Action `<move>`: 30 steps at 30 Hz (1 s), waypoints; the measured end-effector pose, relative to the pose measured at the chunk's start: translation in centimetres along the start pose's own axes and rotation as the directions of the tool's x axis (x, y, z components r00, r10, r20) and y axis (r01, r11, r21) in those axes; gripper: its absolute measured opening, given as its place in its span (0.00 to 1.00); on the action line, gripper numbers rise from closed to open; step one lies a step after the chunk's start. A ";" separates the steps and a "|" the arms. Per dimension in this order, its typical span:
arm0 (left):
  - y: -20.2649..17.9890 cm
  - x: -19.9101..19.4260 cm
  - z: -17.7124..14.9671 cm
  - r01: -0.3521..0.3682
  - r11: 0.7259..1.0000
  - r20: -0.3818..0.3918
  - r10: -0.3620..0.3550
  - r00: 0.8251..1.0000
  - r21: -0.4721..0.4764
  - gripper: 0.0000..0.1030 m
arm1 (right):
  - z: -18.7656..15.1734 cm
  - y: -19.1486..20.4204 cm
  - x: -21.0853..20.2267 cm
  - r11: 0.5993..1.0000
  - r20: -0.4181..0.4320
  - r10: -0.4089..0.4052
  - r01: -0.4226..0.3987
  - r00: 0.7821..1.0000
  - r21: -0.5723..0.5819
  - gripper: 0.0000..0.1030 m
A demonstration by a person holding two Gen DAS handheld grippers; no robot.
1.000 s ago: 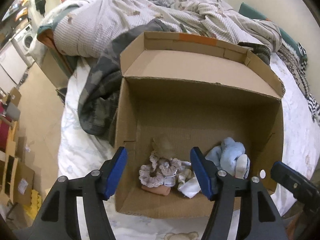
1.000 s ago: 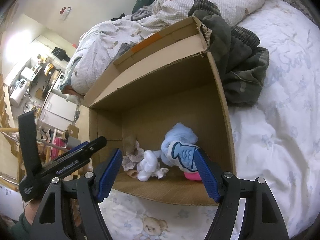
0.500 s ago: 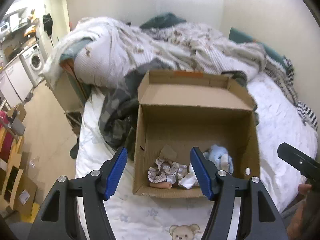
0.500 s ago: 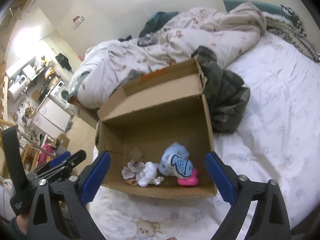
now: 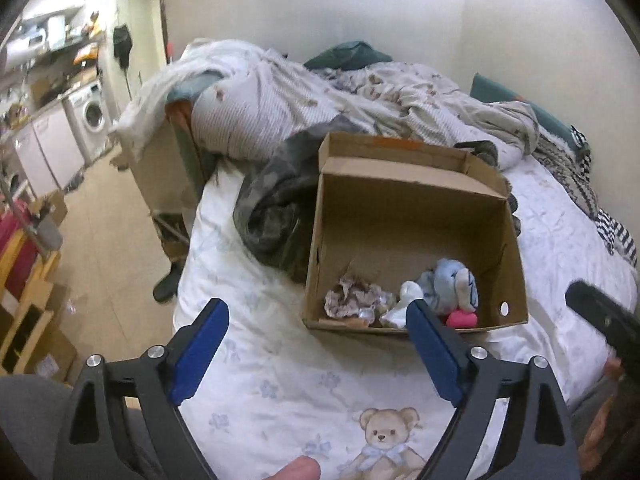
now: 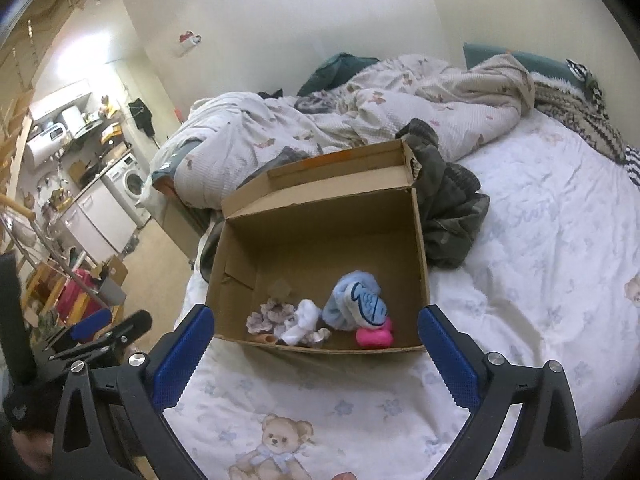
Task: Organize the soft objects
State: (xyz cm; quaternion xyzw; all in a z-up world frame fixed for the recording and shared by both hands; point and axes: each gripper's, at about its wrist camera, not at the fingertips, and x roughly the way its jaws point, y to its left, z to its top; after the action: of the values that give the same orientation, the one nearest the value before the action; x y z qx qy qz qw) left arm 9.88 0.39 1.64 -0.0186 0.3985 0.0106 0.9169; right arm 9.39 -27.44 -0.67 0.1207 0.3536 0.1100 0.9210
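Both grippers, left & right, spread wide w/ nothing between; box items partly behind near wall.

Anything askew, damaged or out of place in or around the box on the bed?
The cardboard box has a torn, ragged far right corner. The soft items are bunched along its near wall, and a dark garment lies crumpled against its right side.

the cardboard box stands open on top, its far half bare (soft items crowd the near wall).

no readable text, labels or numbers
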 end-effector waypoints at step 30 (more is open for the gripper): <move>-0.9 1.2 -0.3 0.030 0.999 0.011 -0.031 0.999 0.030 0.99 | -1.0 0.2 2.2 0.993 -0.009 -0.102 0.102 0.995 -0.052 1.00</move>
State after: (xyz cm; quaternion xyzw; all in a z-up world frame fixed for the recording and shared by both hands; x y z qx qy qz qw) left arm 10.53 -0.51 0.64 -0.0108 0.3932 -0.0093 0.9194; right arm 10.32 -26.48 -2.72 0.0782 0.3620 0.0726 0.9261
